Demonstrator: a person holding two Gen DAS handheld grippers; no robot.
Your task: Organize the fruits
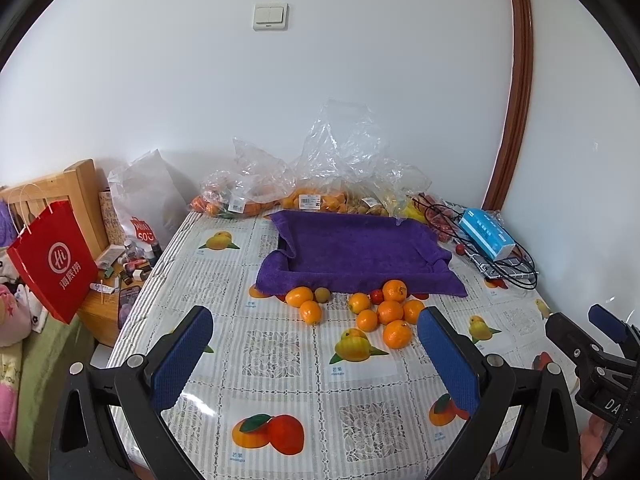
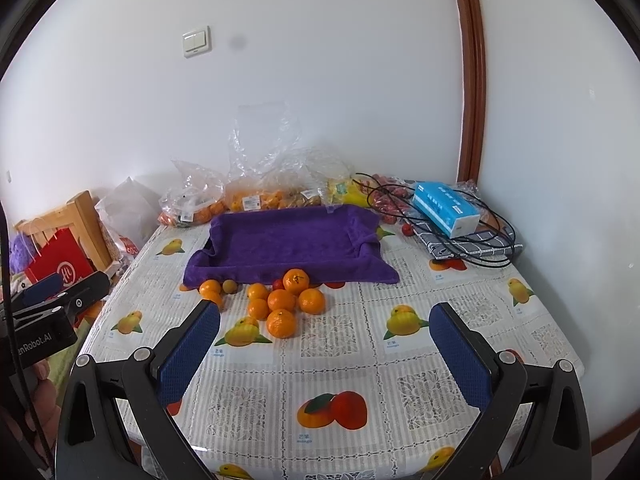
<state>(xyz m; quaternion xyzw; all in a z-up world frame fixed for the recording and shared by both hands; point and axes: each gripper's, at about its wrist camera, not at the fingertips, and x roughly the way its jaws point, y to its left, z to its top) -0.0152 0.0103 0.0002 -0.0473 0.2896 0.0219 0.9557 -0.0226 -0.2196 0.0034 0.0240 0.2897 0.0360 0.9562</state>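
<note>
A heap of several oranges [image 1: 390,312] [image 2: 282,300] lies on the tablecloth just in front of a purple towel-lined tray [image 1: 352,256] [image 2: 292,244]. A small red fruit [image 1: 376,296] and a brownish-green round fruit [image 1: 322,295] [image 2: 229,286] sit among them. My left gripper [image 1: 316,332] hovers open over the near table, nothing between its blue pads. My right gripper [image 2: 326,328] is open too, short of the oranges and empty. Each gripper shows at the edge of the other's view, the right gripper [image 1: 608,324] and the left gripper [image 2: 44,286].
Clear plastic bags of fruit [image 1: 304,196] [image 2: 260,196] line the wall behind the tray. A blue tissue box [image 1: 486,236] [image 2: 446,208] and black cables [image 2: 460,236] lie at the back right. A red paper bag [image 1: 52,264] and wooden furniture stand off the table's left edge.
</note>
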